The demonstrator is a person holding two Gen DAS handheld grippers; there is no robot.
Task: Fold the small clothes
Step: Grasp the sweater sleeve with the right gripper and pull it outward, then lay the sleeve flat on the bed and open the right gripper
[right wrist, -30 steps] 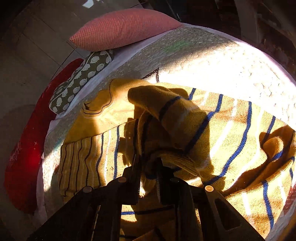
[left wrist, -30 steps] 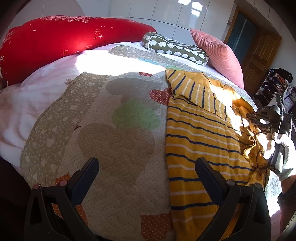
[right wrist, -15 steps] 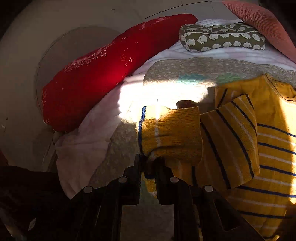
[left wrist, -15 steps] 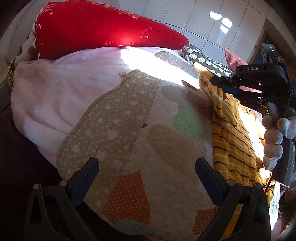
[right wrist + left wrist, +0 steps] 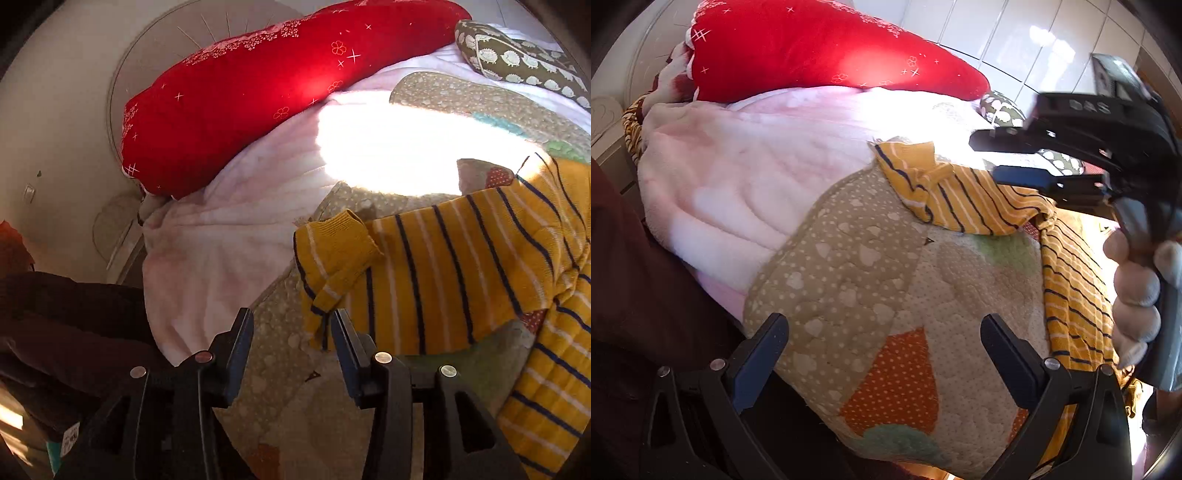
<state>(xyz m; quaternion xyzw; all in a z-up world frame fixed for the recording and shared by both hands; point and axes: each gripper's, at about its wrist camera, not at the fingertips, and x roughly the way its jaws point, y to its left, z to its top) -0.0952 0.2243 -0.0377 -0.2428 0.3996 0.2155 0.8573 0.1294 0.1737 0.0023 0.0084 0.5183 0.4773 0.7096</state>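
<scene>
Sweater (image 5: pixel 454 280) lies on quilt (image 5: pixel 871 295), sleeve stretched out toward the blanket (image 5: pixel 229 236), w/ cuff end at quilt's edge. Long pillow (image 5: pixel 266 92) sits behind the blanket; small patterned pillow (image 5: pixel 517 55) at far right, behind quilt. Right hand-held gripper (image 5: pixel 291 350) is just in front of sleeve cuff, above quilt.

The letters "DAS" are read, blurred, on the black body of the right gripper (image 5: pixel 993 157); no other text is legible.

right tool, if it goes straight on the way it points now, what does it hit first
Probably the ribbed cuff of the yellow navy-striped knitted sweater, lying just ahead of the open right tool on the beige heart-print quilt. Depth is unclear; it might touch the quilt first.
</scene>
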